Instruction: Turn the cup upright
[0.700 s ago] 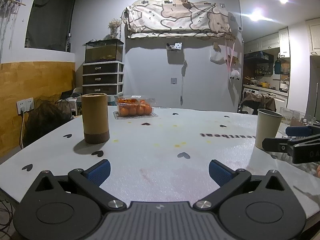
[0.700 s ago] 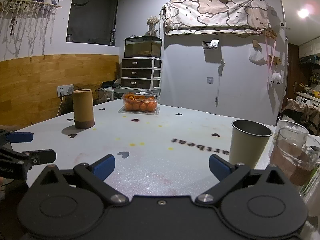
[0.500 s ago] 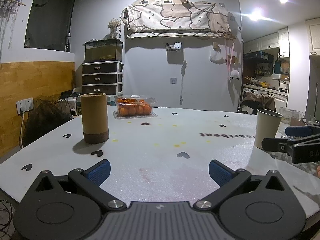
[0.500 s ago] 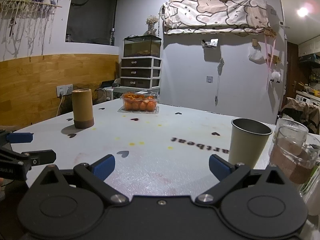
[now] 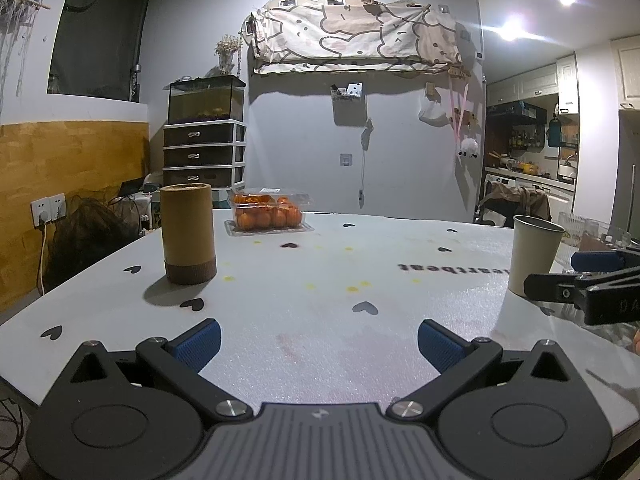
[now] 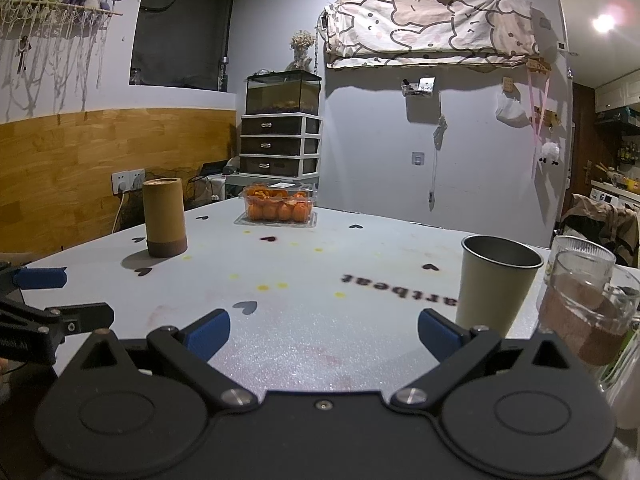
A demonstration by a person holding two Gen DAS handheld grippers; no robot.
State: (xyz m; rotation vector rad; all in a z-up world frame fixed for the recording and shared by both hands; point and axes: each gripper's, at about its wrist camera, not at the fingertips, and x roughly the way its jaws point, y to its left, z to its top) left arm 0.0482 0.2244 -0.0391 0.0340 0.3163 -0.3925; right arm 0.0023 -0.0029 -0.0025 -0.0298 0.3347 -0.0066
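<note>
A beige metal cup [image 6: 496, 282] stands upright, mouth up, on the white table [image 6: 320, 280], just beyond my right gripper's right finger. It also shows at the right of the left wrist view [image 5: 534, 254]. My right gripper [image 6: 324, 330] is open and empty, low over the table's near edge. My left gripper [image 5: 319, 342] is open and empty, to the left of the right one. The right gripper's fingers [image 5: 592, 276] reach into the left wrist view beside the cup.
A tall brown cylinder [image 5: 188, 234] stands on the left of the table. A clear box of oranges [image 5: 267, 212] sits at the back. Glass mugs [image 6: 588, 296] stand right of the cup. A drawer unit with a tank [image 6: 282, 136] stands behind the table.
</note>
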